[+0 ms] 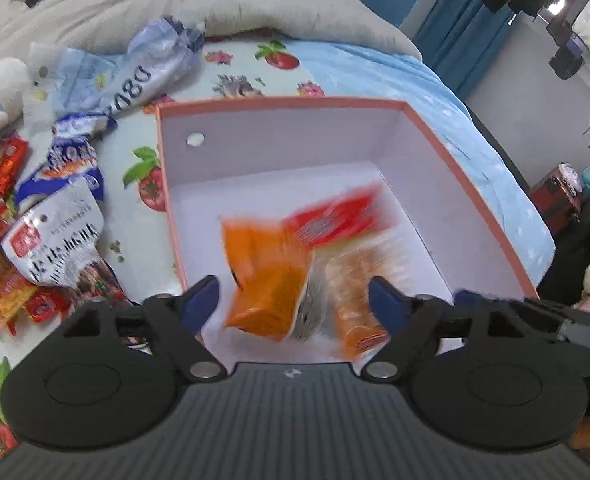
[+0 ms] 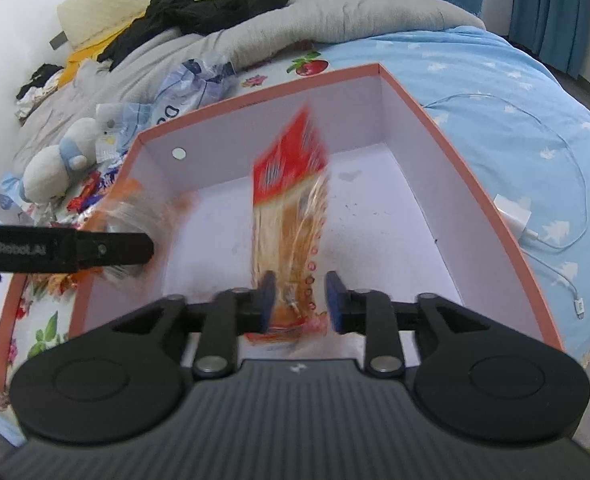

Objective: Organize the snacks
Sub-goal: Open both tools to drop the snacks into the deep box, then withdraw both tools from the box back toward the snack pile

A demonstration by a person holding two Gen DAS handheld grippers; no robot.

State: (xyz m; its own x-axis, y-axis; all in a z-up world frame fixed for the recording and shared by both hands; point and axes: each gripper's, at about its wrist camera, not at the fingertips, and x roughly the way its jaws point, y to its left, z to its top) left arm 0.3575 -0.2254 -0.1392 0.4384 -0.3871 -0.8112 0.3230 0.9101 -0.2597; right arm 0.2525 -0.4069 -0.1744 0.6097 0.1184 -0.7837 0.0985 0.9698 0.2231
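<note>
A pink-rimmed cardboard box [image 1: 467,168] with a white inside lies open on the bed [image 2: 471,184]. My left gripper [image 1: 293,300] is open above the box; a blurred orange snack packet [image 1: 267,276] is between and below its fingers, free of them. My right gripper [image 2: 300,300] has its jaws partly apart around a blurred red-topped clear packet of biscuits [image 2: 291,200], which also shows in the left wrist view [image 1: 343,220]; I cannot tell whether the pads touch it. The left gripper shows at the left of the right wrist view [image 2: 115,252].
Several loose snack packets [image 1: 51,240] lie on the sheet left of the box, with blue-and-white bags [image 1: 135,76] and a plush toy [image 2: 59,160]. A grey duvet [image 1: 255,4] lies behind. A white charger and cable [image 2: 515,216] lie right of the box.
</note>
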